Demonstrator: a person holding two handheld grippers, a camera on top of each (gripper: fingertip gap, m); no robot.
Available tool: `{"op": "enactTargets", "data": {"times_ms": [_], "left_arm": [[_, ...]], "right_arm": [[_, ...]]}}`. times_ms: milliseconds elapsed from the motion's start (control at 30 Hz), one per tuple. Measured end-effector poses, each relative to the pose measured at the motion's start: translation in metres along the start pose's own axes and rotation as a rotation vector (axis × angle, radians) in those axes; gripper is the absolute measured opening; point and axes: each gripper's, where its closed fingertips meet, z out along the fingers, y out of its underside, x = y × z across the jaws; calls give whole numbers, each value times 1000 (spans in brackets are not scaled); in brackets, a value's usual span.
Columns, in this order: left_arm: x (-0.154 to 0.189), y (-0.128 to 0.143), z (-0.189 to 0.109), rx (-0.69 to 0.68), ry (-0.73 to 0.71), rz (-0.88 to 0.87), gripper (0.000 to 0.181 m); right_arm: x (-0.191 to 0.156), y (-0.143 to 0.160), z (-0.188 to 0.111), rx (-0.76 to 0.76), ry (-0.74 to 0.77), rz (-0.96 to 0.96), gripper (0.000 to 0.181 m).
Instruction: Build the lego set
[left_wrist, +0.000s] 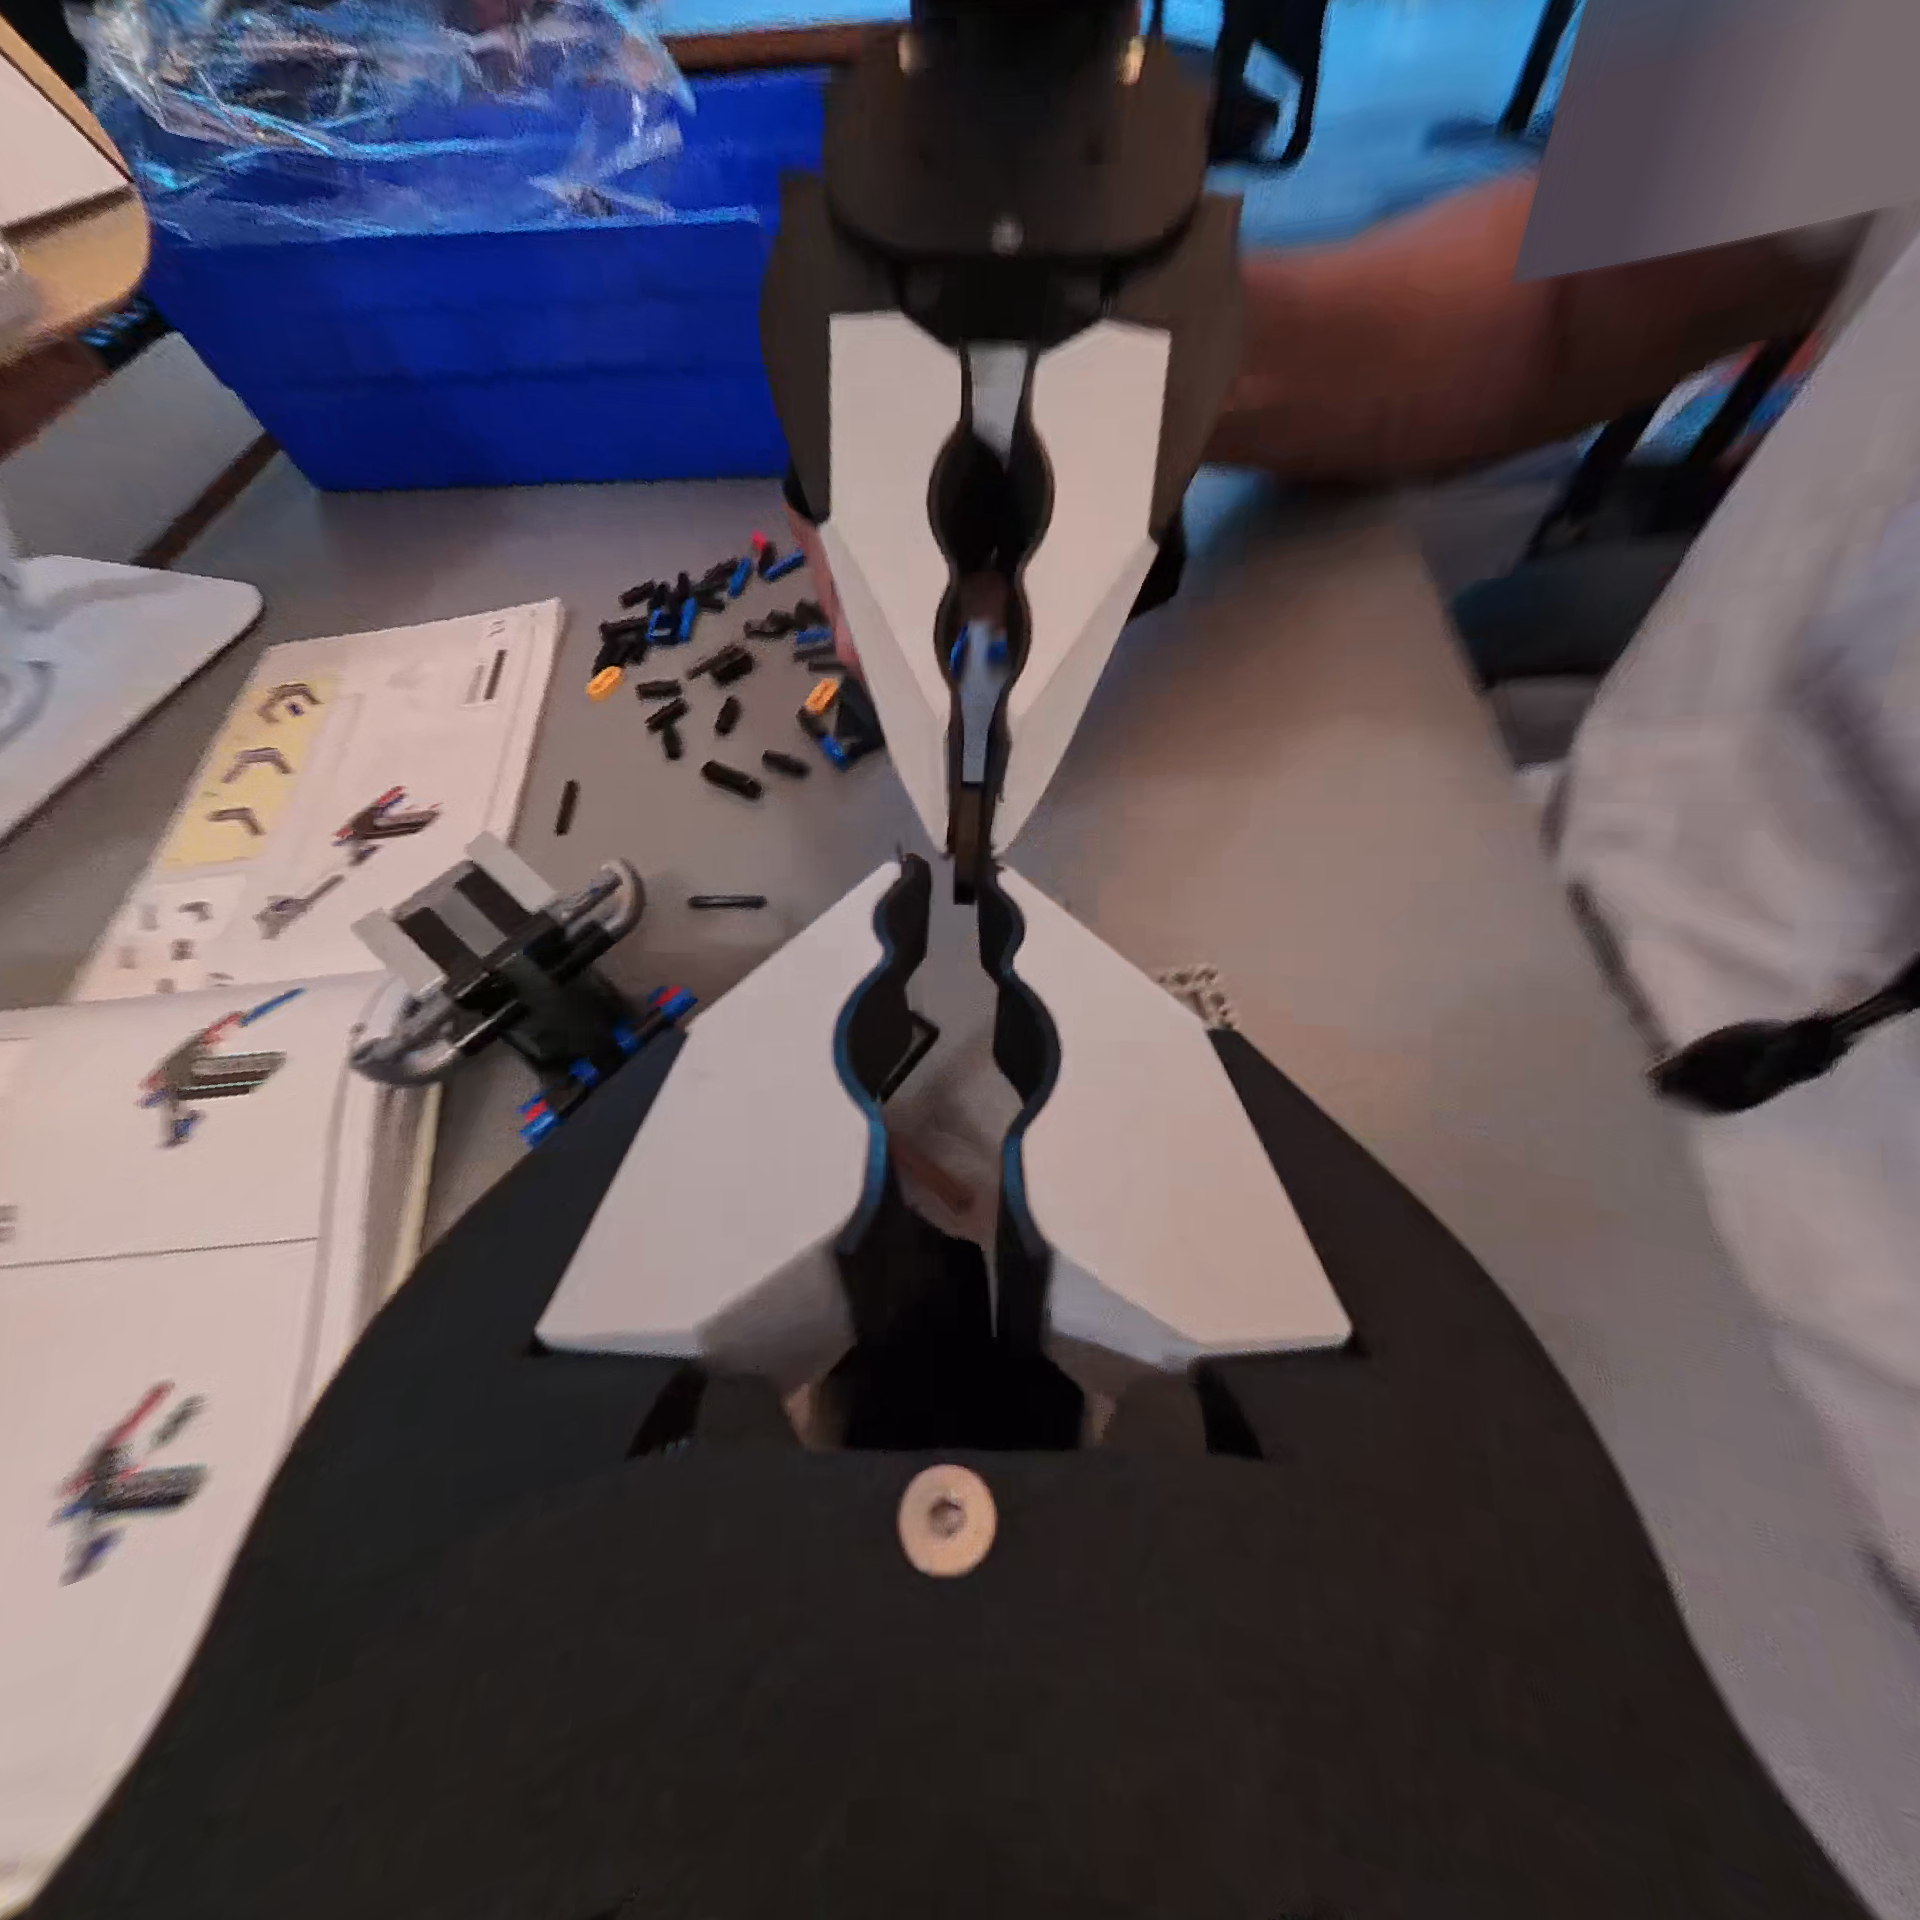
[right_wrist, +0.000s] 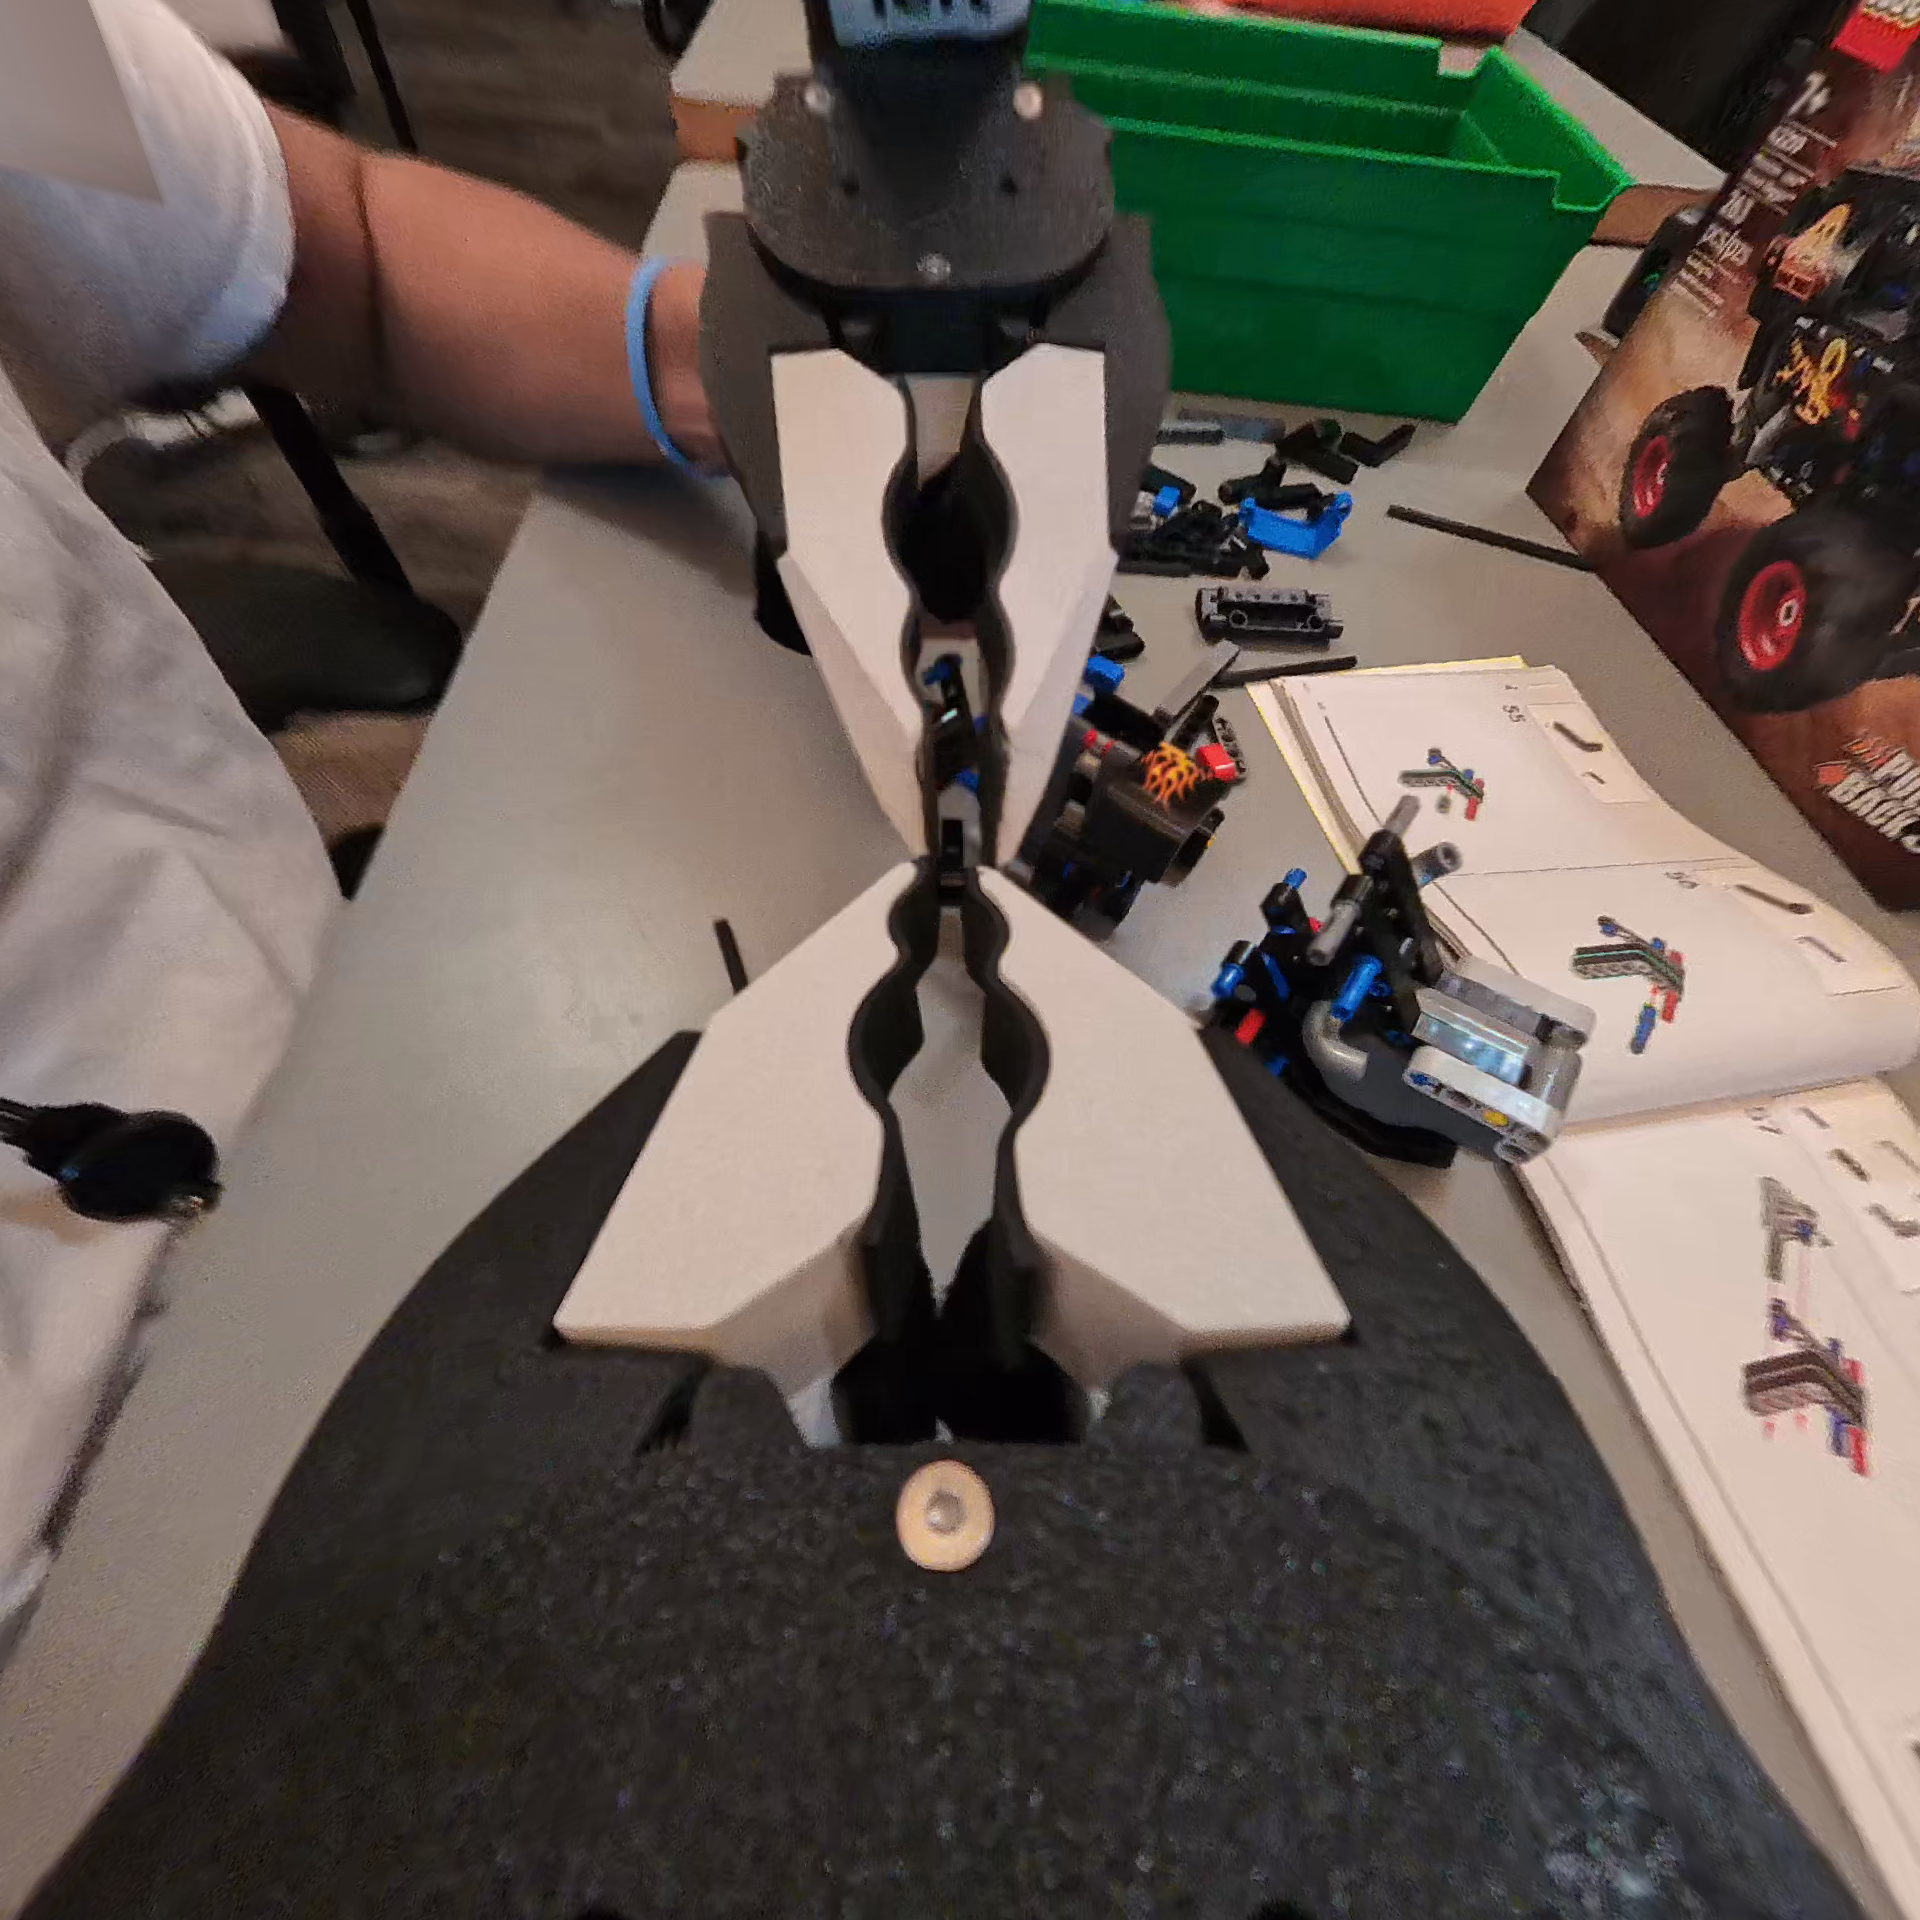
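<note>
Tip to tip above the table (right_wrist: 623, 675), left gripper (left_wrist: 951, 883) facing right gripper (left_wrist: 971, 836), noses almost touching.

Left jaws drawn close, clamped on a black part (right_wrist: 948, 732) with blue pins, seen best from the right wrist. Right jaws likewise nearly together, pinching a second part (left_wrist: 977, 707), pale with a blue bit and a dark end reaching into the left tips. Exact join hidden between the fingertips; cannot tell whether seated or only touching.

Probably mid-mating of two small pieces, both held in the air, well clear of the half-built chassis (right_wrist: 1434, 1018) beside the booklet (right_wrist: 1558, 790).

Risks from here:
- Slight angle between the two noses: pin jammed against the hole edge instead of entering, part twisted round in the narrow grip.
- Too hard a push with so little of each part held: part levered out and dropped, perhaps among the loose pins (left_wrist: 717, 665) or off the table edge near the person.
- Either jaw opened before the join clicks home: join falling apart.
- Fingertips colliding and knocking the alignment off.
</note>
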Motion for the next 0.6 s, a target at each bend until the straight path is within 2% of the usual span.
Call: {"op": "enactTargets", "data": {"times_ms": [100,200,333,400,600], "left_arm": [[0,9,6,-88,-99,172,4],[-6,14,9,-145,-188,265,2],[-8,14,6,-127,-167,213,2],[-7,13,5,-109,-144,183,2],[-4,15,7,-122,-149,214,2]], "right_arm": [[0,7,4,-87,55,-109,3],[6,13,5,-137,127,-182,3],[9,6,-2,-79,171,-233,7],[8,6,-2,-77,151,-218,3],[6,8,-1,-85,149,-253,3]]}}
